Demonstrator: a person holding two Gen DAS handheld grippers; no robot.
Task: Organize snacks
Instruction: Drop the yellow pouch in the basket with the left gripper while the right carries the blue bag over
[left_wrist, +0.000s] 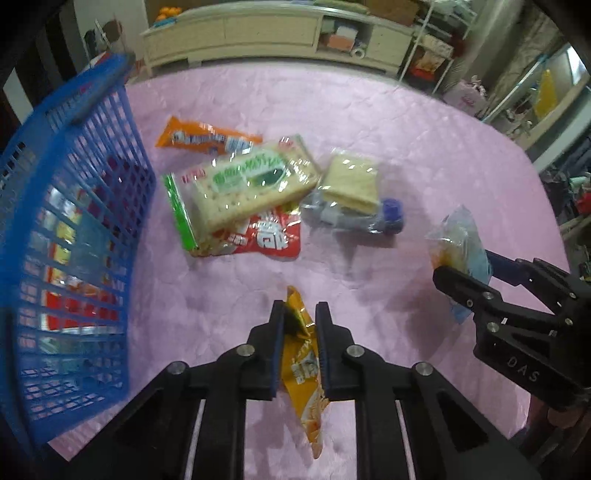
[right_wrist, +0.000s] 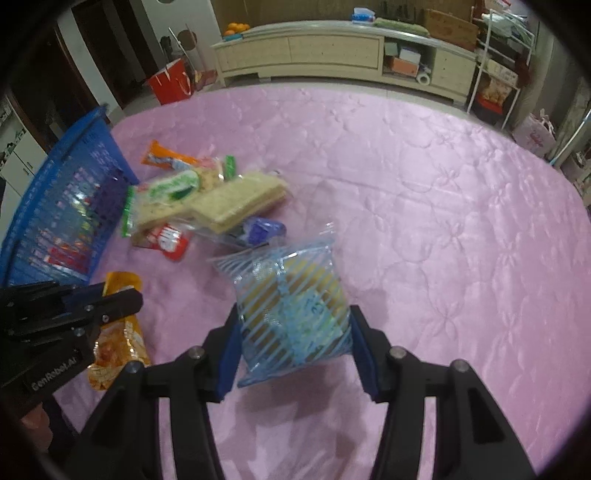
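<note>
Black fingers of the left gripper (left_wrist: 299, 321) are pinched tight on a yellow-orange snack packet (left_wrist: 304, 369), which hangs between the blue pads and trails below them, clear of the pink quilted cloth (left_wrist: 388, 140). To that packet's right, the right gripper (right_wrist: 293, 332) has its 2 jaws pressed against both sides of a puffy blue-striped clear bag (right_wrist: 295, 314) with yellow contents, held up off the cloth.

Beyond the yellow-orange packet lies the loose pile of snacks. Nearest is a red packet (left_wrist: 271, 236), partly under a large clear pack of crackers with a green label (left_wrist: 243, 188). Behind that pack sits a long orange wrapper (left_wrist: 203, 138). Just right of the cracker pack is a smaller clear pack of pale crackers (left_wrist: 351, 181), resting on a packet with a dark blue end (left_wrist: 391, 216).

Left of the yellow-orange packet stands a blue plastic mesh basket (left_wrist: 74, 206), with several colourful packets showing through its wall; what they are I cannot tell. Far behind the pile, past the cloth's edge, runs a cream low cabinet (left_wrist: 258, 33).
</note>
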